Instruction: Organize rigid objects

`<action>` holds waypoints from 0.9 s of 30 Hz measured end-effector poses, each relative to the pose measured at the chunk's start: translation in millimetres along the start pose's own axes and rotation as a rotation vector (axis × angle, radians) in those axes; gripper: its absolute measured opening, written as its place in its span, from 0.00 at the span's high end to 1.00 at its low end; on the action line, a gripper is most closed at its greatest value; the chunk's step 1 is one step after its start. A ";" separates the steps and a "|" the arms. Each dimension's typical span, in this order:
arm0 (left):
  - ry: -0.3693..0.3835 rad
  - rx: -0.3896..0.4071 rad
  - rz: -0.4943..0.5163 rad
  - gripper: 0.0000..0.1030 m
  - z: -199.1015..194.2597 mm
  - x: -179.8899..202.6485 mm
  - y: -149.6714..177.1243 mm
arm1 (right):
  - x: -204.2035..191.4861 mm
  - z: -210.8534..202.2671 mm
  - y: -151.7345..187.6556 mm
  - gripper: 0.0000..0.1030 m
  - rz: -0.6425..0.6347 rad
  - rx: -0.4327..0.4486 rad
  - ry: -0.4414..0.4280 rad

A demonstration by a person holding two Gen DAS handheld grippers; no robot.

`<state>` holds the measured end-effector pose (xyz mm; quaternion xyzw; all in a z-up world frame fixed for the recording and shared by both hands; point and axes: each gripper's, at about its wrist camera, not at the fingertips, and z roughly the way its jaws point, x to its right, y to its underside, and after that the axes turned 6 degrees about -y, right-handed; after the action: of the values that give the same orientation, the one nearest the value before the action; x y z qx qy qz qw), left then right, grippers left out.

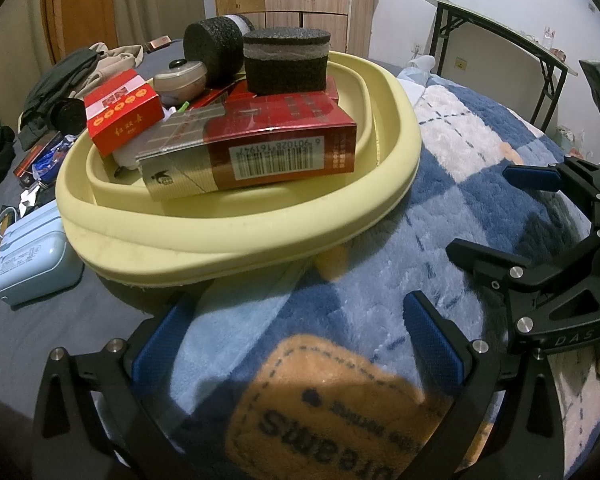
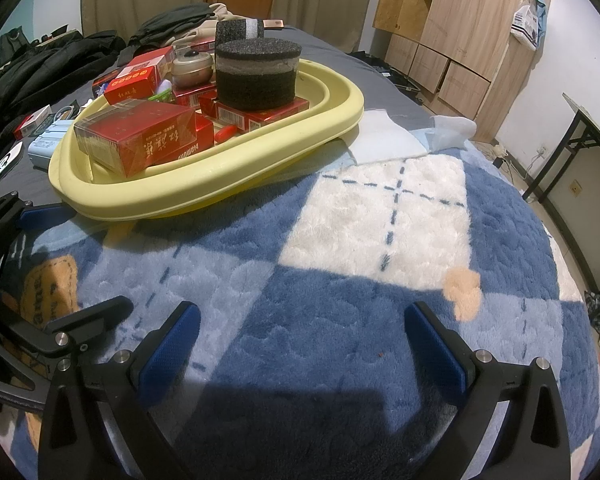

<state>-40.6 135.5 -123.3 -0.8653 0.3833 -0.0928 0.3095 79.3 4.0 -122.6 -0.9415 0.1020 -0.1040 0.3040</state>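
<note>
A pale yellow basin [image 1: 236,236] [image 2: 204,184] sits on the bed. It holds several red boxes, among them a large red box [image 1: 260,148] [image 2: 140,140] and a small red box [image 1: 122,110]. It also holds a black foam cylinder [image 1: 286,62] [image 2: 256,76], a second foam roll [image 1: 214,46] and a small round jar [image 1: 180,80] [image 2: 192,66]. My left gripper [image 1: 300,340] is open and empty over the blanket in front of the basin. My right gripper [image 2: 300,340] is open and empty over the blanket, right of the left one; it also shows in the left wrist view [image 1: 500,212].
A blue and white plush blanket [image 2: 360,260] covers the near bed. A light blue case [image 1: 32,260] and more red boxes lie left of the basin on the grey sheet. Dark clothes [image 2: 40,64] pile at the far left. A folding table [image 1: 500,36] and wooden cabinets [image 2: 460,32] stand on the right.
</note>
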 end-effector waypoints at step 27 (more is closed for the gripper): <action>0.000 0.003 -0.002 0.00 -1.2 -0.9 0.2 | 0.1 0.2 0.2 0.00 0.000 -0.001 -0.001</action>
<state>-41.8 135.5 -122.4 -0.8652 0.3825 -0.0936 0.3106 79.4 3.9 -123.0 -0.9417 0.1021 -0.1035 0.3034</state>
